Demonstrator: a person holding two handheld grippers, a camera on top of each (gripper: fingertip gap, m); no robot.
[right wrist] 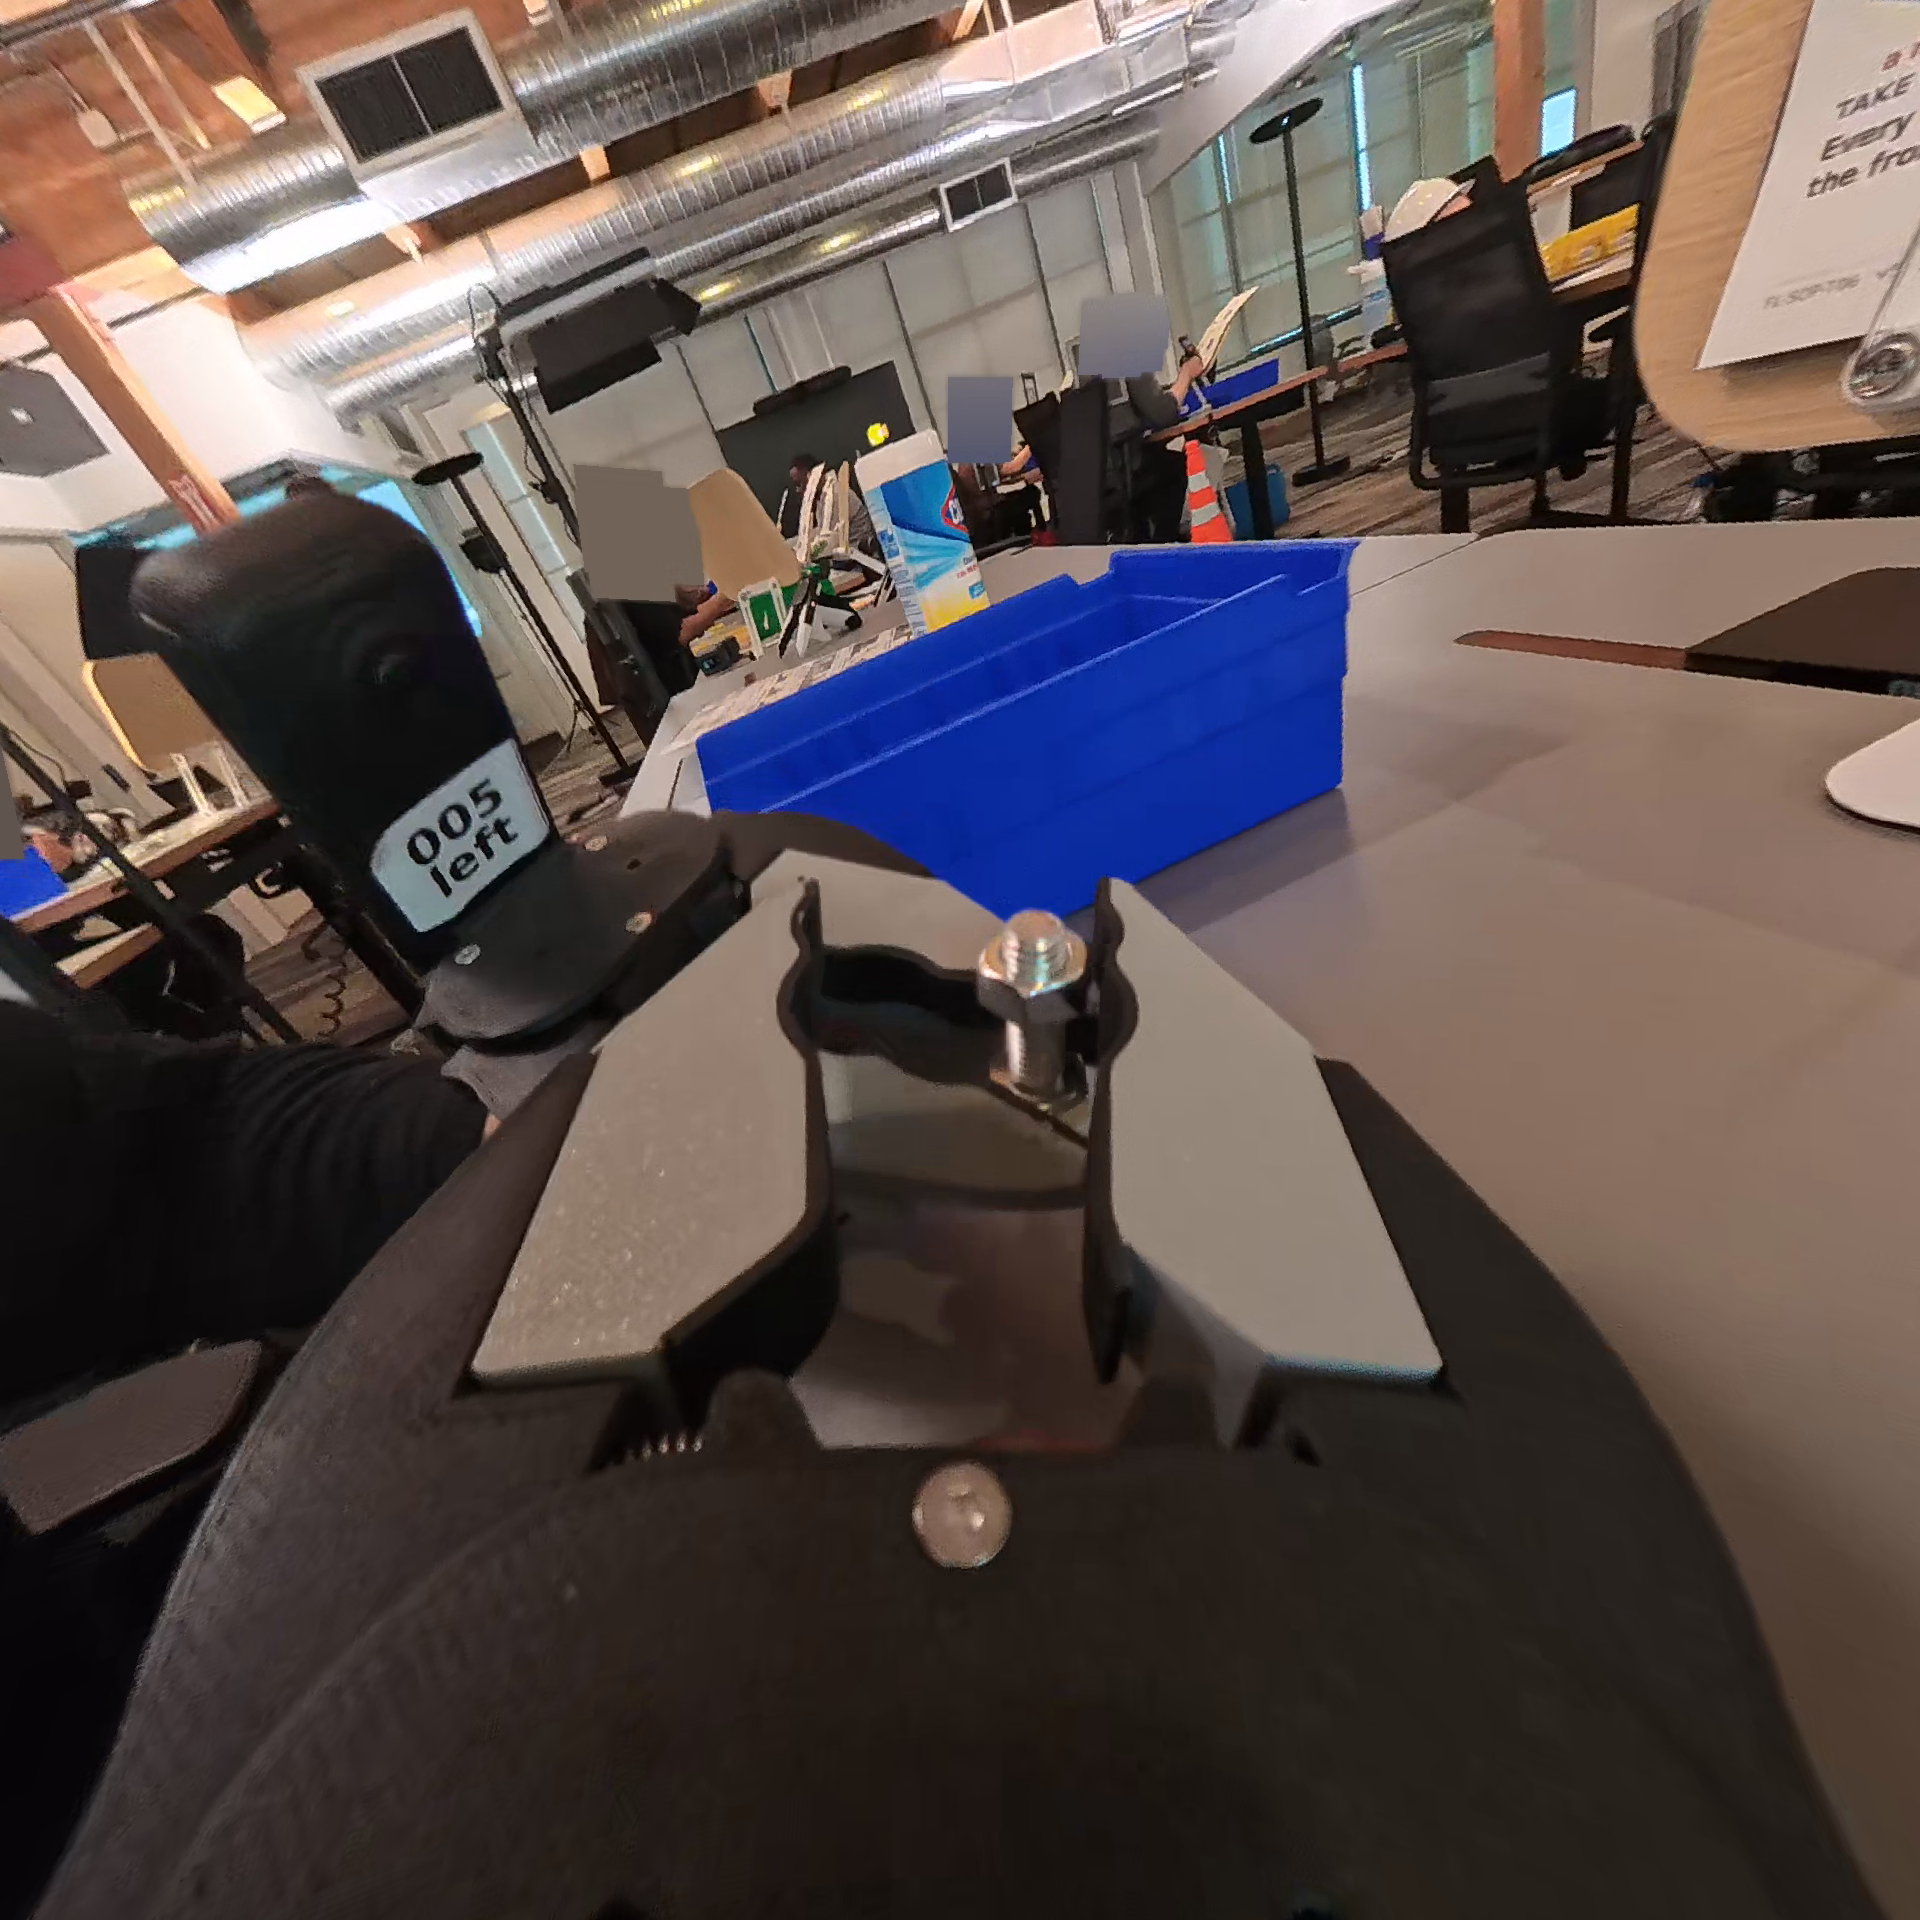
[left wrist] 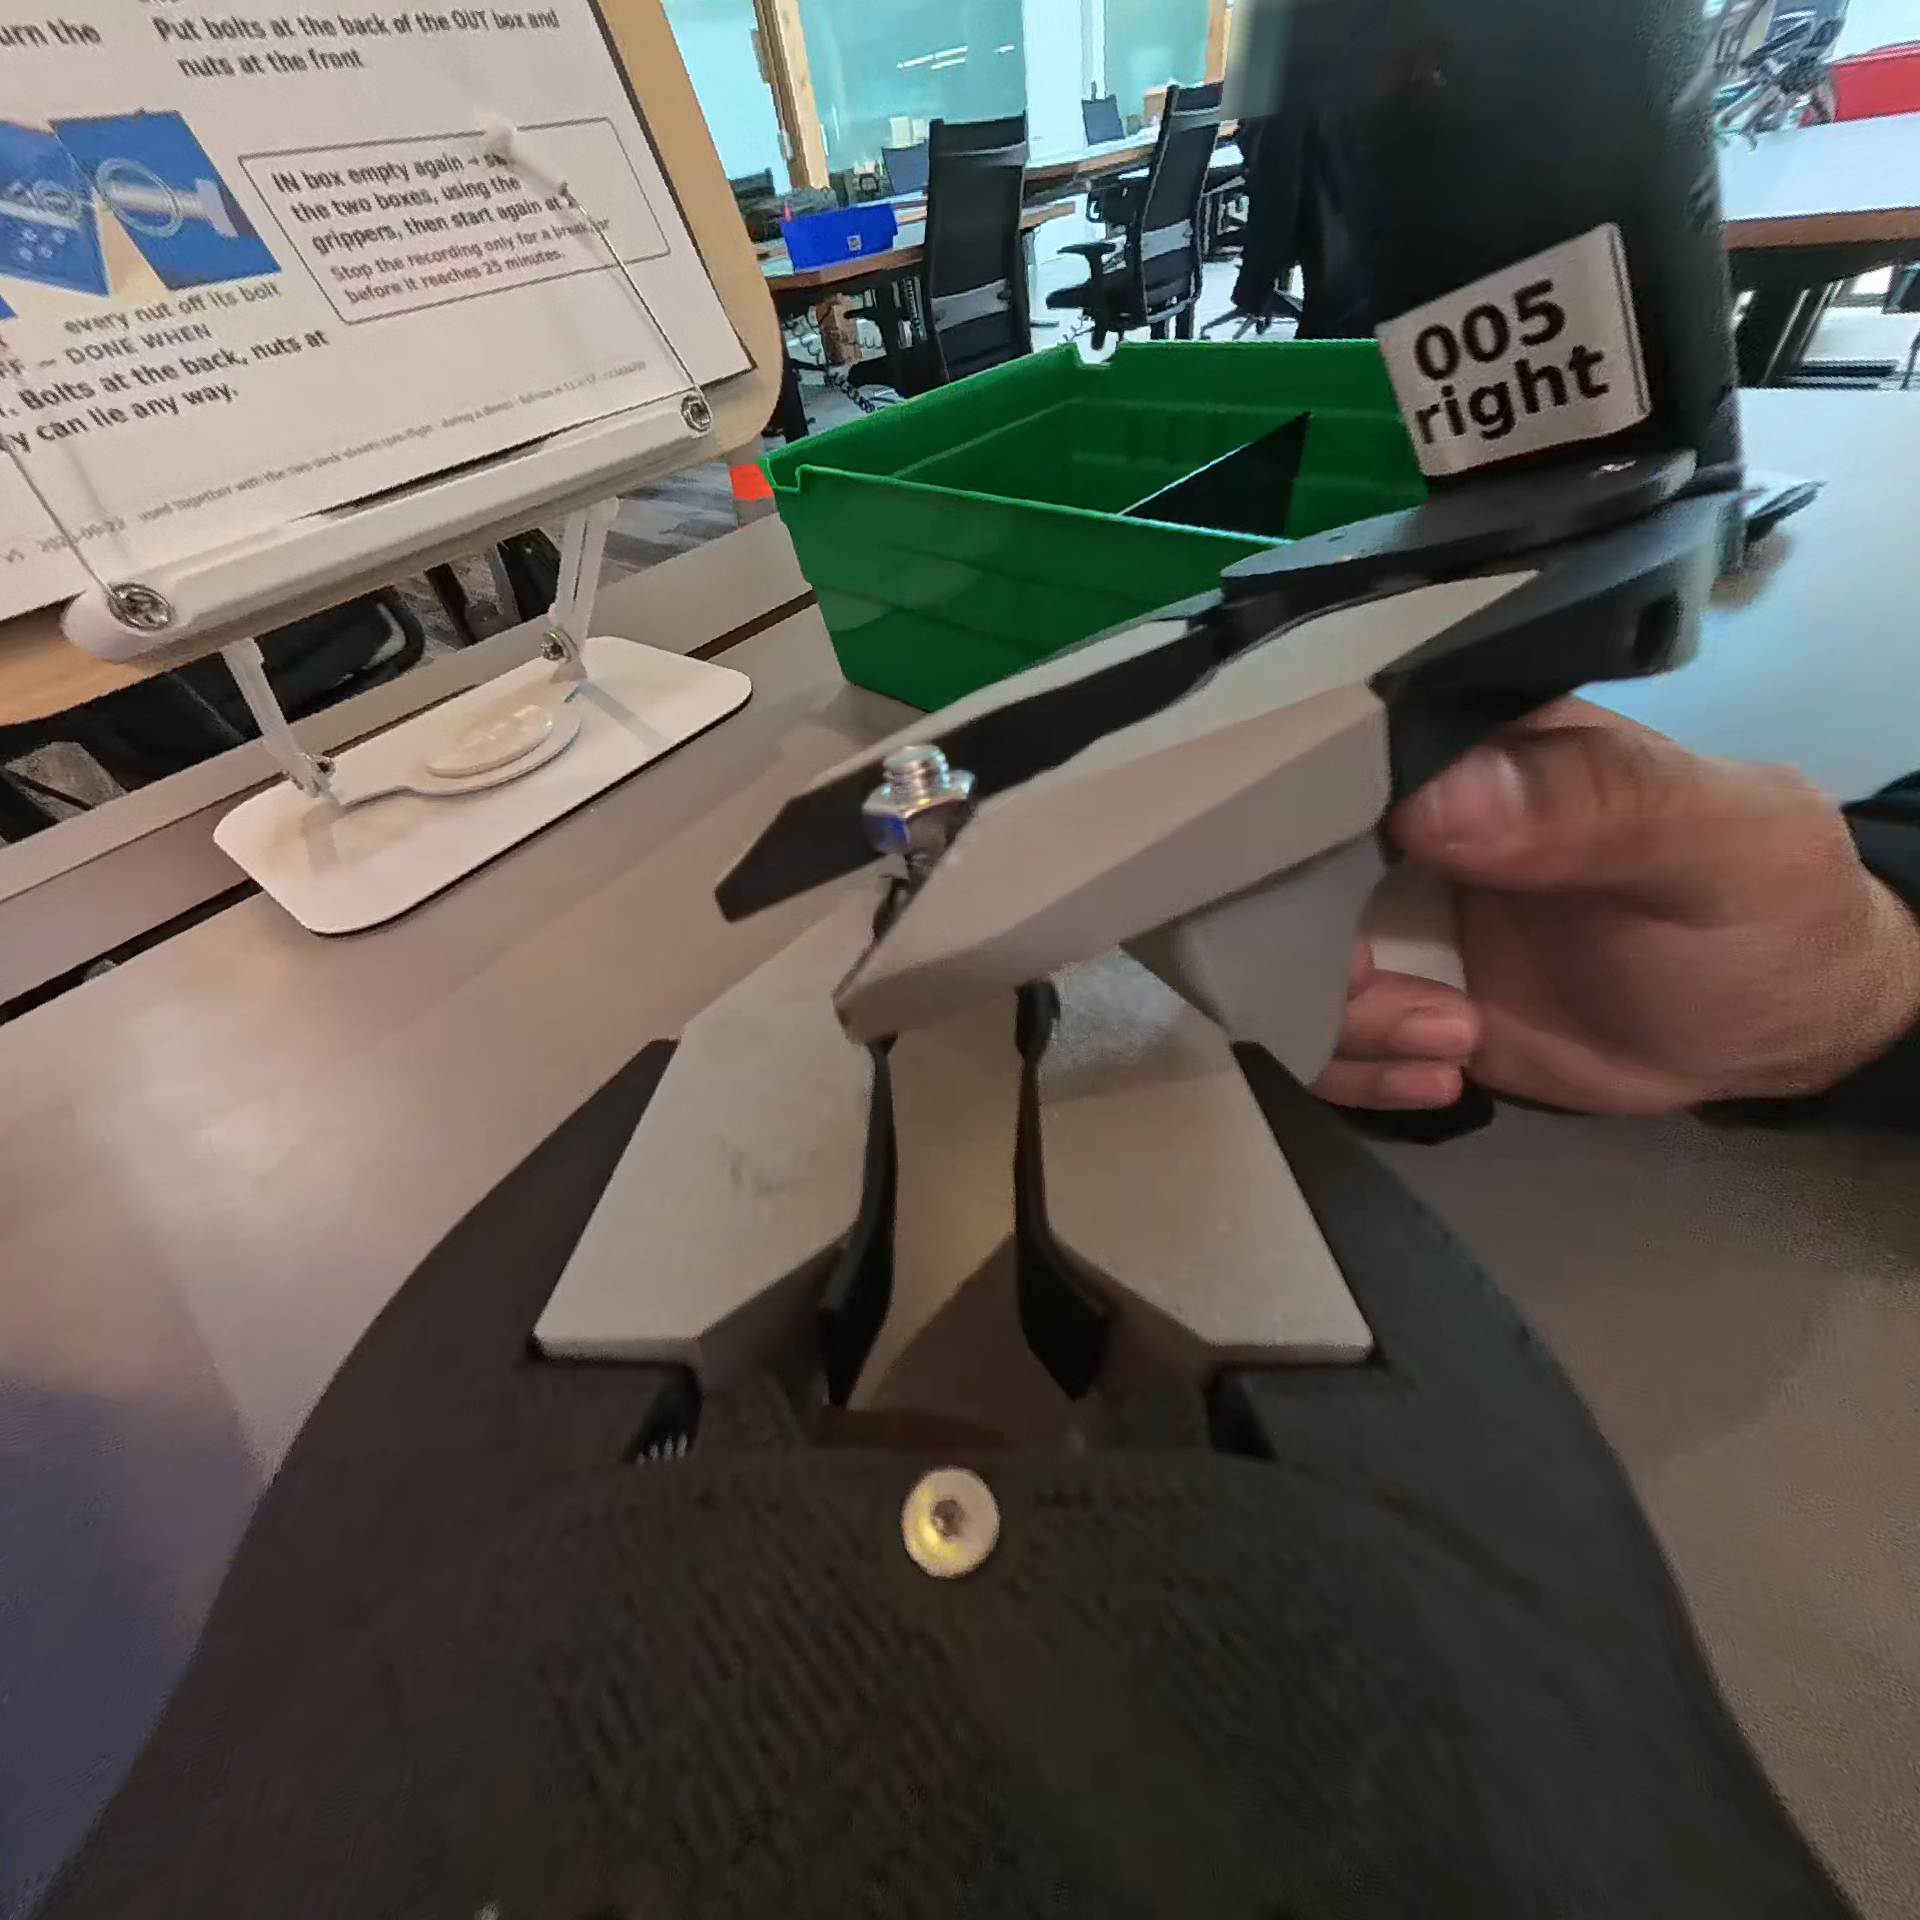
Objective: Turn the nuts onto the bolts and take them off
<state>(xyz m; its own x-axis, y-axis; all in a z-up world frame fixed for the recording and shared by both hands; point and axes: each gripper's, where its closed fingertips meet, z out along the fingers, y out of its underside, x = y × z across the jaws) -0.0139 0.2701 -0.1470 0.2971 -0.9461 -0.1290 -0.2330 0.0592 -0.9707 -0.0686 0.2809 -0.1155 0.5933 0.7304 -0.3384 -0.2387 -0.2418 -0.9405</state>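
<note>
A silver bolt stands upright in the air with a silver nut threaded on near its top. In the right wrist view the nut sits on the bolt against the right-hand finger. My right gripper has its jaws wider apart than the nut, with a gap on the left side. It reaches in from the right in the left wrist view. My left gripper reaches under it and holds the bolt's lower part, which is mostly hidden.
A green bin with a black divider stands behind on the grey table. A blue bin stands ahead in the right wrist view. A white sheet stand is at the back left. A hand holds the right gripper. About 6 cm separates my left fingertips from my right.
</note>
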